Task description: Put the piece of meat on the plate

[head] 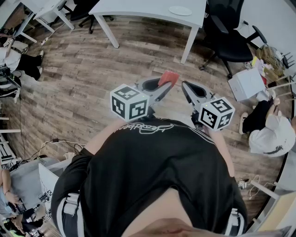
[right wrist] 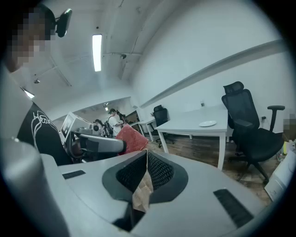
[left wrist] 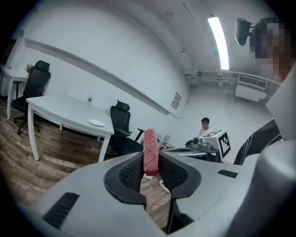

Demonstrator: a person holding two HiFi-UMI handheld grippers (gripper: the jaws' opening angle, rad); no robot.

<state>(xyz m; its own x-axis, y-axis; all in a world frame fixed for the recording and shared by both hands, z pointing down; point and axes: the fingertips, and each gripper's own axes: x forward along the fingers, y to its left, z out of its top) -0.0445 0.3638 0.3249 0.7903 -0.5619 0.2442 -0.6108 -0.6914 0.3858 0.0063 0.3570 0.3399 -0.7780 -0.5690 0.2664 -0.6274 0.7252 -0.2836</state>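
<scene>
- left gripper (left wrist: pixel 151 162): jaws clamped on the piece of meat (left wrist: pixel 151 151). the red slab stands on edge between the ribbed pads, and its upper part rises clear of the jaw tips.
- right gripper (right wrist: pixel 146 155): jaws closed tip to tip and empty. only the wooden floor (head: pixel 83 74) shows through the slot lower down.
- white table (head: pixel 138 9): stands across the floor from the person, well apart from both grippers. the plate (head: pixel 180 10) lies on its top near the right-hand end.
- piece of meat: held in the air on the person's side of the white table, well apart from the plate.
- both grippers: side by side in front of the person's black shirt (head: pixel 152 176), pointing toward the white table and tilted slightly down.
- black office chair (head: pixel 226 32): just beside the white table's right end, near the corner that carries the plate.
</scene>
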